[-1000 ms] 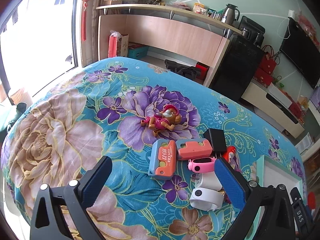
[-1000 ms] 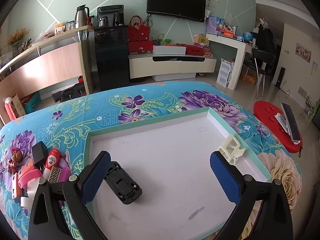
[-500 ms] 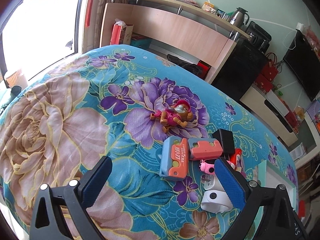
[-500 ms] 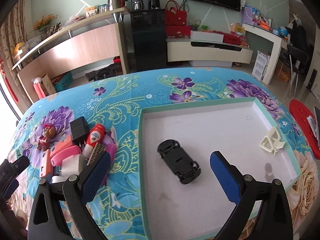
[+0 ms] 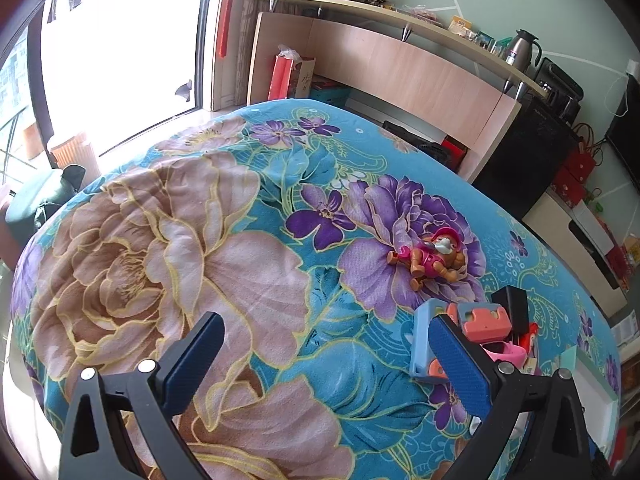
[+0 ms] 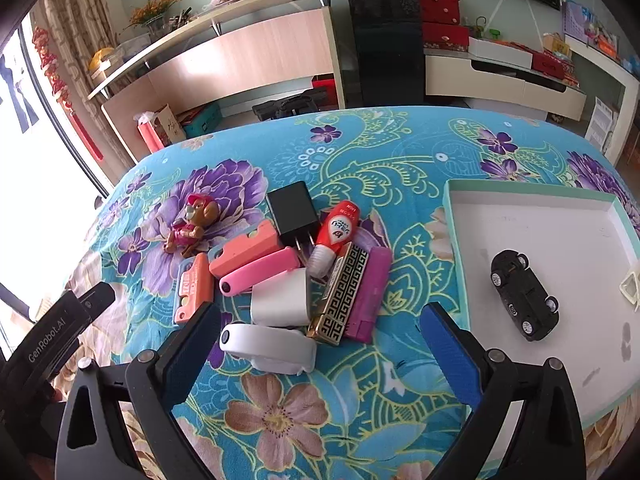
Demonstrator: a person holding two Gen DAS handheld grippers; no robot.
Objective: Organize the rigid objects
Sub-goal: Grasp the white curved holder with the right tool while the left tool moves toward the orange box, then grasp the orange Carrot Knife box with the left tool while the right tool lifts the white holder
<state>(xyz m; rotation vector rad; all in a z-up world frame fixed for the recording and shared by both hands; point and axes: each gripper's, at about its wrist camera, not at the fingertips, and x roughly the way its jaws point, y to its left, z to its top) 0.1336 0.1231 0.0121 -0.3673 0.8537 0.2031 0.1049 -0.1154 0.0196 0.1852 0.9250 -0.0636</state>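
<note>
Right now both grippers are released, jaws spread wide with nothing between them. Seen from the right wrist, the right gripper (image 6: pixel 320 350) hangs over a heap of small things on the floral cloth (image 6: pixel 408 160) that covers the counter. Just ahead of it lies a white band (image 6: pixel 268 344), with a white block (image 6: pixel 280 300) behind it and a gold-patterned box (image 6: pixel 340 292) beside a magenta case (image 6: pixel 370 290). Farther back are a pink case (image 6: pixel 256 274), a salmon case (image 6: pixel 246 254), an orange case (image 6: pixel 192 288), a black charger (image 6: pixel 292 214) and a red-and-white tube (image 6: pixel 336 236), all touching or overlapping. A toy dog (image 6: pixel 192 224) lies apart at the heap's far left. To the right, a tray (image 6: pixel 532 198) holds a black car (image 6: pixel 524 294) and, at the frame edge, a cream plastic piece (image 6: pixel 632 286).

From the left wrist, the left gripper (image 5: pixel 324 360) hovers over bare cloth left of the heap.
</note>
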